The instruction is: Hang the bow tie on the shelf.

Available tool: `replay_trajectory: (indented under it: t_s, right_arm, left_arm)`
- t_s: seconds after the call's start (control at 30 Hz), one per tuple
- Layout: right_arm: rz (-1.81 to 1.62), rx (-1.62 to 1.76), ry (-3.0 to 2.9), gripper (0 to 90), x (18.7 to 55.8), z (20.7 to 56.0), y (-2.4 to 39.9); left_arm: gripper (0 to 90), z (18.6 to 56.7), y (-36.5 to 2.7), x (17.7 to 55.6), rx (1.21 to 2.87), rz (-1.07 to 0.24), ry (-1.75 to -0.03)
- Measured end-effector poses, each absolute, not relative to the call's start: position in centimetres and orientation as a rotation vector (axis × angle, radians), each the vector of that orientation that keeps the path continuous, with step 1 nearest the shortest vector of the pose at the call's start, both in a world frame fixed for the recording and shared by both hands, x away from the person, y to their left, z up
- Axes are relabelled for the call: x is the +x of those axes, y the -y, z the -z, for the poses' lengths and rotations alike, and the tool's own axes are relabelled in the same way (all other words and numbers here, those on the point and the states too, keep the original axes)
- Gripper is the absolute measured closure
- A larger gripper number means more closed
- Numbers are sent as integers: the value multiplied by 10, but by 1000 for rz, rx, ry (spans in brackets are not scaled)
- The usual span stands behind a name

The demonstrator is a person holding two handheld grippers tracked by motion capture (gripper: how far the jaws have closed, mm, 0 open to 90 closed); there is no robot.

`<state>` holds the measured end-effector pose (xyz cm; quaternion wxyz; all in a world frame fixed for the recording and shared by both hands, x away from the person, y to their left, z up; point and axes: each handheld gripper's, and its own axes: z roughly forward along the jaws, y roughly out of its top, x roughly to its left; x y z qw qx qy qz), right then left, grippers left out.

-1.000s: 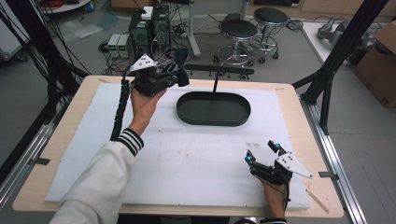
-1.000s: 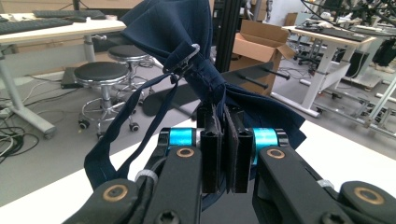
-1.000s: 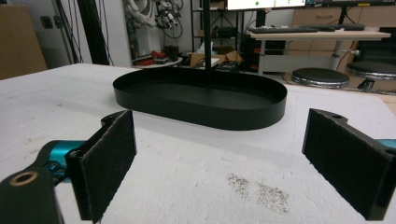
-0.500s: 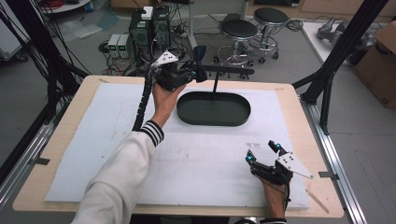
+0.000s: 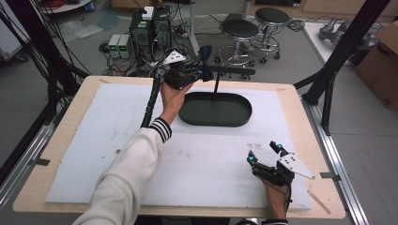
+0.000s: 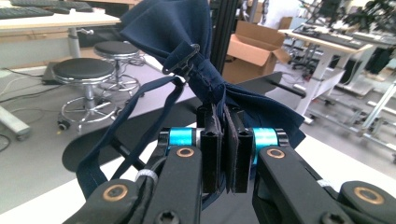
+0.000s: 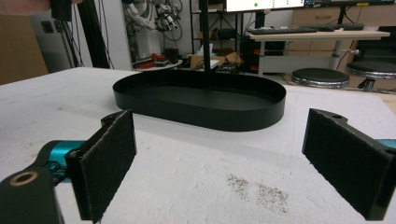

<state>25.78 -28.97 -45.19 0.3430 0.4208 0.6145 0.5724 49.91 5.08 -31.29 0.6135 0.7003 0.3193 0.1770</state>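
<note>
A navy bow tie [image 5: 205,60] [image 6: 187,42] is pinched at its knot in my left gripper [image 5: 200,74] [image 6: 226,140], which is shut on it. Its strap [image 6: 121,135] hangs in a loop to the left. The hand holds it high over the far left end of a black oval tray [image 5: 206,112] [image 7: 201,109], beside the crossbar [image 5: 232,71] of the thin post [image 5: 217,83] [image 7: 205,42] rising from the tray. My right gripper [image 5: 264,153] [image 7: 224,154] rests on the white mat near the front right, open with nothing between its pads, pointing at the tray.
A white foam mat [image 5: 94,140] covers the wooden table [image 5: 309,117]. Black frame struts [image 5: 335,61] stand at the table's sides. Stools [image 5: 239,30] and computer boxes [image 5: 141,30] sit on the floor beyond the far edge. A crumb patch [image 7: 257,189] marks the mat.
My left hand has carried the bow tie to the right and farther away, from the tray's left side up to the stand's crossbar. The right gripper has stayed still.
</note>
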Motion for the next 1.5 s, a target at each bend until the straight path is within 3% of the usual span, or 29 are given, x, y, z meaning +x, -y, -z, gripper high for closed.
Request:
replay_trajectory:
  t_s: [1.5]
  right_arm:
    - [-1492,1091,-1593,89,258,452,290]
  left_arm:
    - [849,313,-45,514,1640,-448,-765]
